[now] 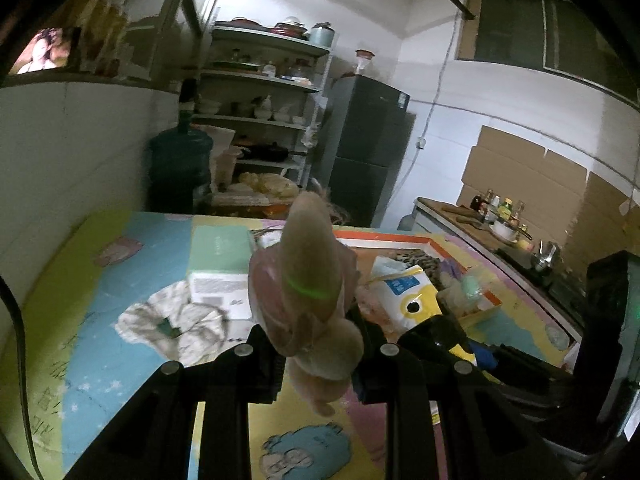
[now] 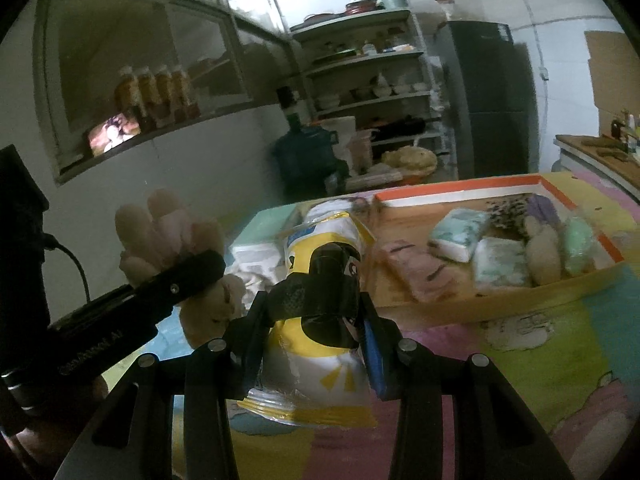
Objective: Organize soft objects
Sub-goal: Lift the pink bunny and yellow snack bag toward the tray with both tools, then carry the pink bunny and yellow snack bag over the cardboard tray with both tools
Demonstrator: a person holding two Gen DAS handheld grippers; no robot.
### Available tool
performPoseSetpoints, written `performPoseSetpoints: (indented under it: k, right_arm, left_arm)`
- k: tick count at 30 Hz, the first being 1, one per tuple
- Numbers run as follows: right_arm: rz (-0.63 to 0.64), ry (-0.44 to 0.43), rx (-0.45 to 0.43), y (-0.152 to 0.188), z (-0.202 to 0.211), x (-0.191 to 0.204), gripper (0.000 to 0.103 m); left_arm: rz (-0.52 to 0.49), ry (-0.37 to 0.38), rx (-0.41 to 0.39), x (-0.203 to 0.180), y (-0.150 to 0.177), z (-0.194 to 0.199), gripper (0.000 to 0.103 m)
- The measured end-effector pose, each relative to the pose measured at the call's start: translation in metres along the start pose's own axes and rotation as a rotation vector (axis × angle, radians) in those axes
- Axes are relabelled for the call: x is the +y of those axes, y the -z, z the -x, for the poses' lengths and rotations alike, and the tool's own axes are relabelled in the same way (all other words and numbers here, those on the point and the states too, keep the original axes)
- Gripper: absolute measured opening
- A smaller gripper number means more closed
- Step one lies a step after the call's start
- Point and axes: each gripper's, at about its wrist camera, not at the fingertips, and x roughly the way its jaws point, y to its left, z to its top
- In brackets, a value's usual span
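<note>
The colourful mat point(image 2: 560, 352) is carrying the orange-rimmed tray point(image 2: 472, 190), sitting packed with soft bundles. The right gripper point(image 2: 316, 344) is squeezing the yellow-and-white packet point(image 2: 316, 364) above the mat, jaws half closed. The left gripper point(image 1: 320, 356) is pinching the pink-beige plush toy point(image 1: 308, 280), lifted beside it.

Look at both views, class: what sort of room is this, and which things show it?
Most likely a home kitchen: open shelves stacked with bowls and pots, a dark fridge, and a counter crowded with sauce bottles beside a stove.
</note>
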Motion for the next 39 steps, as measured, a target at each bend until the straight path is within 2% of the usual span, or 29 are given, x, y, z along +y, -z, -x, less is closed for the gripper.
performPoseSetpoints:
  k: [11, 29, 35, 39]
  right_arm:
    - [-0.044, 0.046, -0.021, -0.018, 0.008, -0.045, 0.043]
    - [-0.052, 0.147, -0.094, -0.073, 0.017, -0.133, 0.043]
    - [-0.043, 0.128, -0.074, -0.093, 0.010, -0.157, 0.043]
    - [-0.028, 0.107, -0.036, -0.107, -0.003, -0.165, 0.043]
  left_arm:
    - [-0.040, 0.028, 0.023, -0.038, -0.025, -0.037, 0.026]
    - [-0.069, 0.059, 0.066, -0.084, -0.064, -0.111, 0.026]
    - [-0.070, 0.068, 0.080, -0.093, -0.077, -0.135, 0.026]
    - [-0.065, 0.076, 0.120, -0.094, -0.084, -0.154, 0.026]
